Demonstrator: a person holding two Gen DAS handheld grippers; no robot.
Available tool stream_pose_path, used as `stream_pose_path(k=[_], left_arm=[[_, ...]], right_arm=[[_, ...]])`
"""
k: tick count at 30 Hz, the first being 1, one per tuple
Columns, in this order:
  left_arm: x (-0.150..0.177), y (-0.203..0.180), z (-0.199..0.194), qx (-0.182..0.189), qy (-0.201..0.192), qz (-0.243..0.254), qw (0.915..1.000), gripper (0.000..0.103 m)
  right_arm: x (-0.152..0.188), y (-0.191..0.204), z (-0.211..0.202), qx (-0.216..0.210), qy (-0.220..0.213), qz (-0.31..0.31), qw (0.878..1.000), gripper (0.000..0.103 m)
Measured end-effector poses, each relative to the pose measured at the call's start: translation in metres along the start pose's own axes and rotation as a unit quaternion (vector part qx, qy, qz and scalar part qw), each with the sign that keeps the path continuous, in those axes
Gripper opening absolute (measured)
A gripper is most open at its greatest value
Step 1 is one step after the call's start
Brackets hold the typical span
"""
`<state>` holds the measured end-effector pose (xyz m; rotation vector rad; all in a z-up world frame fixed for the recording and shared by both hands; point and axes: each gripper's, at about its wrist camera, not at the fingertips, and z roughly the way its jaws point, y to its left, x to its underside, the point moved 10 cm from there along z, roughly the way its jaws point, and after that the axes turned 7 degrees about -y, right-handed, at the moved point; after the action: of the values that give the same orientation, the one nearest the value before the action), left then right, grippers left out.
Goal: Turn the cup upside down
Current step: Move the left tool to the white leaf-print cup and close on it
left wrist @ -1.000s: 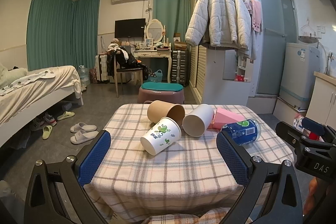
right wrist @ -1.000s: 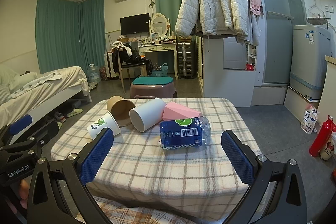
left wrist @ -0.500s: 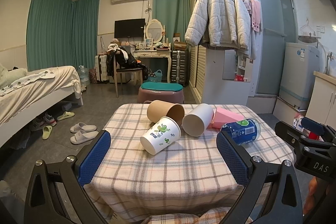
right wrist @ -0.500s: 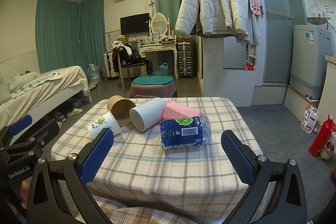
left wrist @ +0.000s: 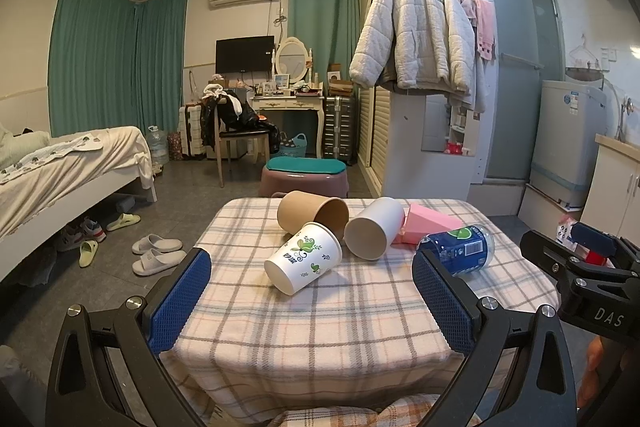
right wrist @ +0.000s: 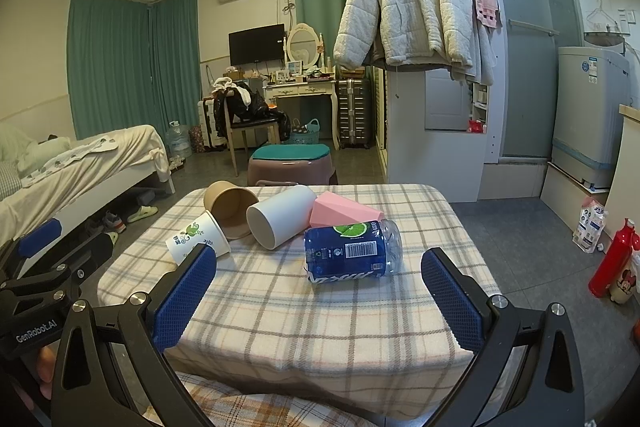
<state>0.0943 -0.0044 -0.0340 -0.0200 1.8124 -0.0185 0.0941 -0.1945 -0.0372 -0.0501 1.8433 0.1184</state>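
Only right view shows red bottle [right wrist: 612,259] beyond table [right wrist: 360,327].

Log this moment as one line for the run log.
left tongs: open, empty | right tongs: open, empty | green-print cup: on side, untouched | flip: not started

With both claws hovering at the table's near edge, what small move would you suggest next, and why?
Probably ease the left claw forward toward the leaf-printed cup. That cup lies on its side, nearest and roughly centred between the open jaws, mouth facing the claw, and nothing is held yet. The right claw faces the blue bottle instead.
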Motion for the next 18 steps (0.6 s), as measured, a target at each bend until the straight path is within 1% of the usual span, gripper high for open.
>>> stream_pose_path(k=[4, 9, 14, 16, 18], left_arm=[[-0.003, -0.007, -0.002, 0.009, 0.0, 0.001, 1.0, 0.103], [-0.004, -0.002, 0.006, 0.018, 0.001, -0.003, 0.9998, 0.103], [0.004, 0.006, 0.03, 0.027, 0.01, 0.017, 0.9994, 0.103], [0.01, 0.01, 0.044, 0.021, 0.019, 0.033, 0.9991, 0.103], [0.017, 0.018, 0.06, 0.017, 0.028, 0.036, 0.9988, 0.103]], right_arm=[[-0.001, 0.002, -0.001, 0.0, 0.001, 0.0, 1.0, 0.103], [0.003, -0.001, 0.005, 0.004, 0.009, -0.001, 1.0, 0.103], [0.013, 0.0, 0.031, 0.008, 0.031, -0.003, 0.999, 0.103], [0.017, 0.001, 0.041, 0.01, 0.042, -0.004, 0.999, 0.103], [0.019, 0.002, 0.052, 0.013, 0.053, -0.006, 0.999, 0.103]])
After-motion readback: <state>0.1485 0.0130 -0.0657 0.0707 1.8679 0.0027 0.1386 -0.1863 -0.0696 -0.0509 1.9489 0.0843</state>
